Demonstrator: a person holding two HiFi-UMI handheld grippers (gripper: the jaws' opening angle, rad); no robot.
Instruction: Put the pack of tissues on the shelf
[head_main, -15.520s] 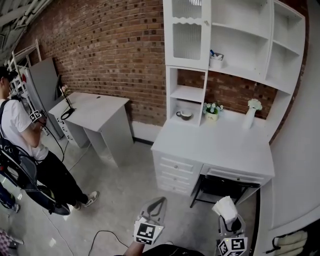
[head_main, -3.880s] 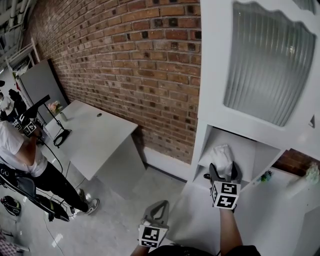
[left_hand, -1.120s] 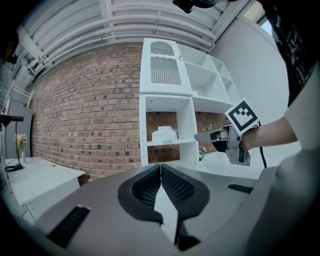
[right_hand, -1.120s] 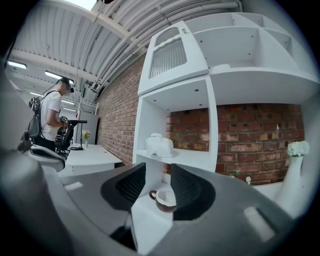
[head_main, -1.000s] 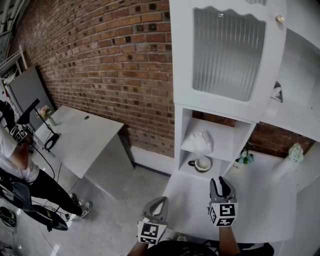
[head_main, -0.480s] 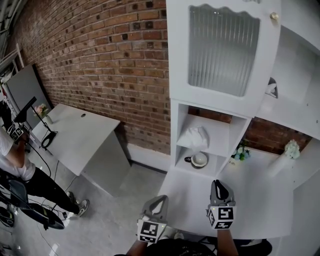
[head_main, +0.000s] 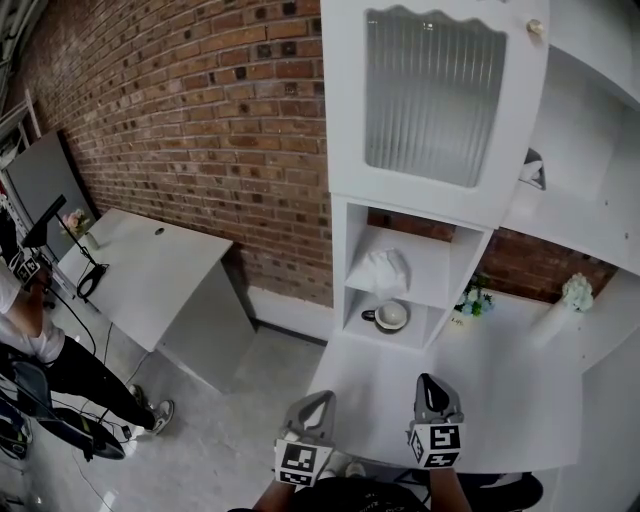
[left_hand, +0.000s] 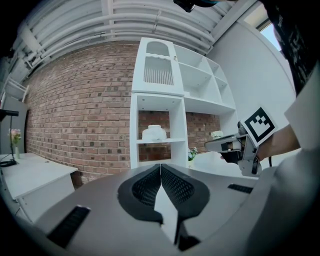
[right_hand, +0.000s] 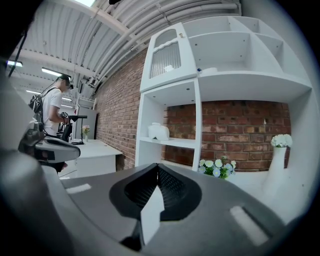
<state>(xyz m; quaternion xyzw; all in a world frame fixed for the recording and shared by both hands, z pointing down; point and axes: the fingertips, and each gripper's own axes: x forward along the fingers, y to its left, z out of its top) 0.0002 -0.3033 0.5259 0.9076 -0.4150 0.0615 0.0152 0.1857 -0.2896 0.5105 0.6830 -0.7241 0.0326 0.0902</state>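
Pack of tissues (head_main: 378, 268), soft, white, crumpled, lay on smooth white shelf (head_main: 430, 272), left hand-held gripper (head_main: 318, 402) closed, empty, right hand-held gripper (head_main: 430, 383) with ribbed black jaws just closed on nothing

I saw red brick wall (head_main: 200, 120) | white side table (head_main: 150, 270) against it | grey floor (head_main: 200, 420) at its foot | ribbed ceiling (left_hand: 75, 25) above it

Cup (head_main: 390, 316) left of small flower pot (head_main: 469, 300); white vase (head_main: 560, 312) further right; side table (head_main: 150, 275) against brick wall (head_main: 200, 130).
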